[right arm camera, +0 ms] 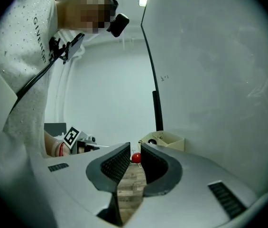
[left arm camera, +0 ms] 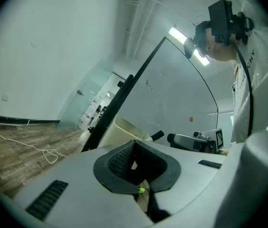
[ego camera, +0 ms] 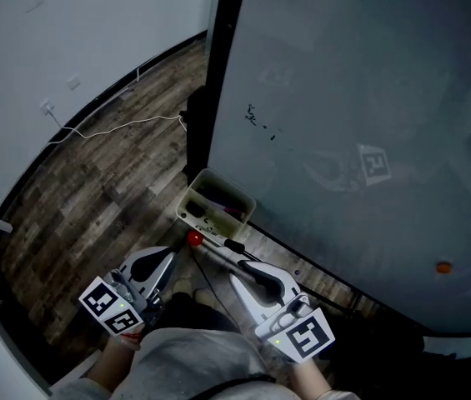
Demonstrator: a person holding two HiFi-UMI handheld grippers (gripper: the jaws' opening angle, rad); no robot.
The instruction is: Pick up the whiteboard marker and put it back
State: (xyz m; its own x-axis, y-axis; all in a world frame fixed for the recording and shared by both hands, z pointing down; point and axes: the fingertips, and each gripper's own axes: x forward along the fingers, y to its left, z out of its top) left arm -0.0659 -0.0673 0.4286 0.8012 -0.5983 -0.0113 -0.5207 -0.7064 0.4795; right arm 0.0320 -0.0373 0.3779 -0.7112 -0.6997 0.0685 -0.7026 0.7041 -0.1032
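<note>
The whiteboard marker (ego camera: 210, 242) has a red end, a pale body and a black part. It sticks out level from my right gripper (ego camera: 242, 261), whose jaws are shut on its black end just below the tray (ego camera: 195, 192). In the right gripper view only the marker's red end (right arm camera: 135, 158) shows, between the jaw tips of the right gripper (right arm camera: 134, 156). The left gripper view shows the marker's black part (left arm camera: 156, 136) jutting from the right gripper (left arm camera: 174, 139). My left gripper (ego camera: 175, 257) hangs beside it, shut and holding nothing.
The beige tray (right arm camera: 164, 137) is fixed at the foot of the large grey whiteboard (ego camera: 343, 98) and holds several markers. The board's black frame (ego camera: 218, 65) runs up on the left. A white cable (ego camera: 118, 127) lies on the wooden floor. An orange dot (ego camera: 443, 267) sits on the board.
</note>
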